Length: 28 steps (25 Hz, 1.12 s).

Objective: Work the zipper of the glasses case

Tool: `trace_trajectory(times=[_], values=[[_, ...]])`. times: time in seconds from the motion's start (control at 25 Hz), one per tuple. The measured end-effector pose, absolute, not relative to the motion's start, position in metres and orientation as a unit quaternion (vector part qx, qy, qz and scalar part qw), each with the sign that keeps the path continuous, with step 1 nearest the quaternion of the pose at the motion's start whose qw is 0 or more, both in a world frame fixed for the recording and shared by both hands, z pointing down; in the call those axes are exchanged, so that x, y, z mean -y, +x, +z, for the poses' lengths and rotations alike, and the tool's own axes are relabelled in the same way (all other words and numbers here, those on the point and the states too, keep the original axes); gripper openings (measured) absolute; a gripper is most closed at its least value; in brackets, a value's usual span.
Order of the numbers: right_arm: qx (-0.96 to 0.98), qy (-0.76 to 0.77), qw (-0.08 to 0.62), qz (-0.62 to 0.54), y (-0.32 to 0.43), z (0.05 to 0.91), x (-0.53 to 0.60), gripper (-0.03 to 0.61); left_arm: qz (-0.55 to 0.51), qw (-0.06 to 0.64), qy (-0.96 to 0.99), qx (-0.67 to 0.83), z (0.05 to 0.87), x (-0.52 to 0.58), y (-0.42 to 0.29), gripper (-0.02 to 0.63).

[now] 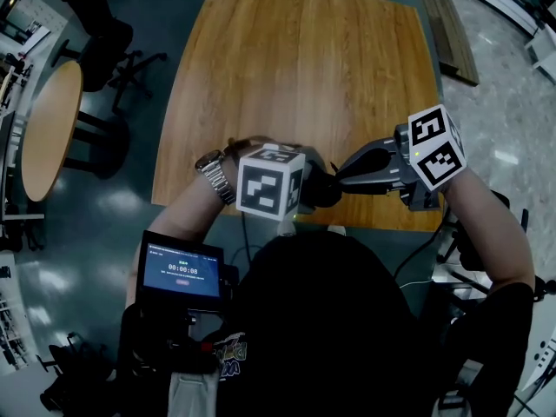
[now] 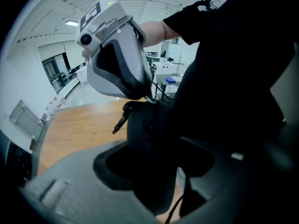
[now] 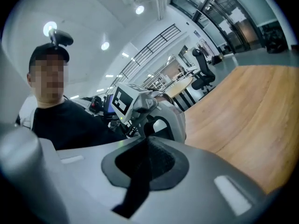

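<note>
Overhead, in the head view, the left gripper and the right gripper meet tip to tip over the near edge of the bench, close to the person's chest. The dark case sits between them, just ahead of the left gripper's marker cube and touching the right gripper's tips. A watch is on the wrist behind the left gripper, and a small screen glows below that arm.

Seen from the left gripper view, the jaws stand wide with the case upright between them and its sides against the pads. This gripper has hold of it, clear of the bench. The right gripper comes in from above, its tips down on the case's top edge. A thin black tab sticks out from the case just beside those tips, on the left.

Seen from the right gripper view, the jaws are closed together, pad to pad. What, if anything, they pinch is too small to make out. Just beyond the tips is the left gripper's cube, with the bench stretching off to the right.
</note>
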State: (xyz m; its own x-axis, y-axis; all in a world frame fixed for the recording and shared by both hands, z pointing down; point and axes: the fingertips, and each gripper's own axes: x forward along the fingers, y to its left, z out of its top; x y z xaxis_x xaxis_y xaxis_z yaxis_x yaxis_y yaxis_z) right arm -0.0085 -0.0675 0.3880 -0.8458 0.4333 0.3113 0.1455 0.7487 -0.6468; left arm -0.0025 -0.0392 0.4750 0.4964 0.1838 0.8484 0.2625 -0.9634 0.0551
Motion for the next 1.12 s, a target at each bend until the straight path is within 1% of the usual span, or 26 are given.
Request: trace_trajectory(times=[0.12, 0.28, 0.4, 0.48, 0.52, 0.64, 0.72, 0.8, 0.92, 1.12], values=[[0.895, -0.171, 0.214, 0.351, -0.008, 0.391, 0.066, 0.02, -0.484, 0.042, -0.864, 0.132, 0.475, 0.041, 0.0, 0.265], [0.895, -0.172, 0.212, 0.353, -0.012, 0.395, 0.067, 0.015, -0.487, 0.037, -0.861, 0.14, 0.481, 0.043, 0.0, 0.265], [0.904, -0.161, 0.208, 0.336, -0.012, 0.399, 0.079, 0.012, -0.473, 0.015, -0.87, 0.14, 0.487, 0.052, 0.003, 0.264], [0.92, -0.154, 0.215, 0.29, -0.012, 0.396, 0.081, 0.008, -0.454, -0.02, -0.879, 0.148, 0.483, 0.049, 0.004, 0.264], [0.93, -0.154, 0.223, 0.25, -0.012, 0.394, 0.079, 0.008, -0.438, -0.05, -0.883, 0.16, 0.479, 0.044, 0.004, 0.262], [0.948, -0.159, 0.269, 0.058, -0.014, 0.383, 0.07, 0.006, -0.38, -0.155, -0.887, 0.214, 0.461, 0.022, 0.006, 0.262], [0.94, -0.146, 0.3, -0.074, -0.017, 0.375, 0.068, 0.005, -0.318, -0.213, -0.892, 0.242, 0.447, 0.018, 0.007, 0.262], [0.934, -0.113, 0.301, -0.154, -0.019, 0.365, 0.074, 0.005, -0.238, -0.266, -0.898, 0.257, 0.428, 0.023, 0.008, 0.261], [0.939, -0.07, 0.277, -0.19, -0.018, 0.354, 0.084, 0.003, -0.143, -0.326, -0.895, 0.27, 0.402, 0.032, 0.006, 0.259], [0.951, -0.02, 0.242, -0.194, -0.015, 0.345, 0.096, 0.003, -0.056, -0.361, -0.898, 0.243, 0.382, 0.056, -0.005, 0.259]])
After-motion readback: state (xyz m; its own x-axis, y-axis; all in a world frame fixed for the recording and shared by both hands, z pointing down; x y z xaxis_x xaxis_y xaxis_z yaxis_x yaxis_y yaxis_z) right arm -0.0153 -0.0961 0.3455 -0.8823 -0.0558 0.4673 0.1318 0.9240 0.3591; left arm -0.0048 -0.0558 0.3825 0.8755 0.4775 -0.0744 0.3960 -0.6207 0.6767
